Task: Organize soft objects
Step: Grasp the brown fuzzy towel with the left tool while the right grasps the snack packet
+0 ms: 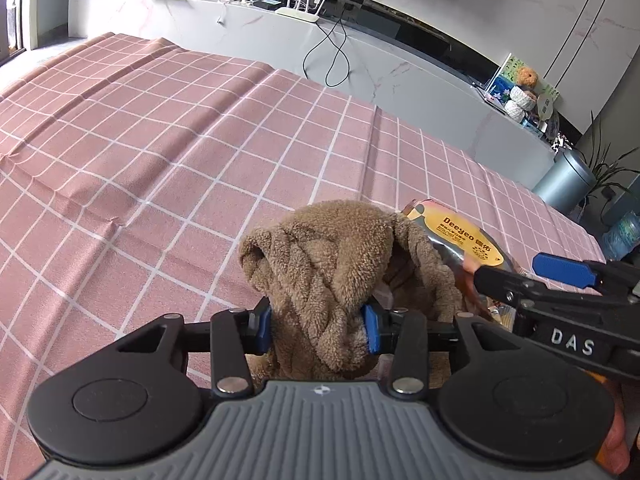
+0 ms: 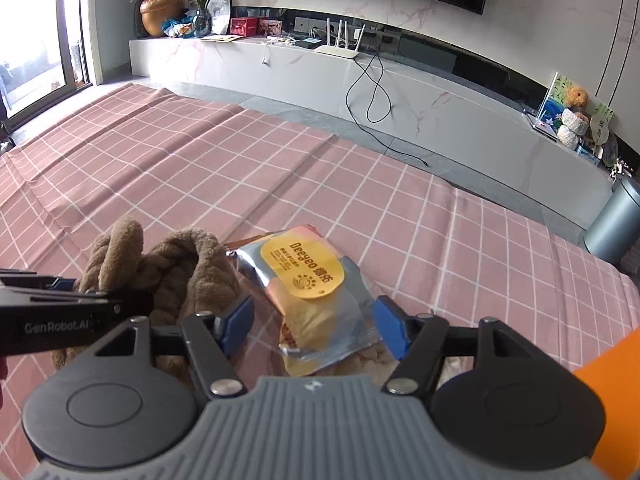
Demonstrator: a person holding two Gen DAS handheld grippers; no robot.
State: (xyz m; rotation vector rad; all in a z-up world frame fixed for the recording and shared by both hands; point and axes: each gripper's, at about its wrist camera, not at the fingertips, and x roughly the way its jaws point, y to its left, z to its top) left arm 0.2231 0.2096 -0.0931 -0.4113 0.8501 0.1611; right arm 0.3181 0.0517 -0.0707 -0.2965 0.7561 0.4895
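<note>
Blue pads of the left gripper (image 1: 318, 330) pinch a bunched fold of the brown fleece cloth (image 1: 340, 264), which sags limp, light and yielding over the checked desk (image 1: 160, 160). Fingers of the right gripper (image 2: 316, 326) stand wide, astride the crinkly, probably slippery foil wipes pack (image 2: 316, 300) lying beside the cloth; its stiffer sealed edge looks the best hold.

Each gripper had a grey ribbed body, with two black round discs beside it and black link arms fixed by silver screws. The left gripper (image 1: 318, 330) and the right gripper (image 2: 316, 330) both had blue pads on black fingers. One side carried white letters "DAS", another the faint marking "GenRobot.AI". An orange sleeve (image 2: 612, 372) was at the right edge
</note>
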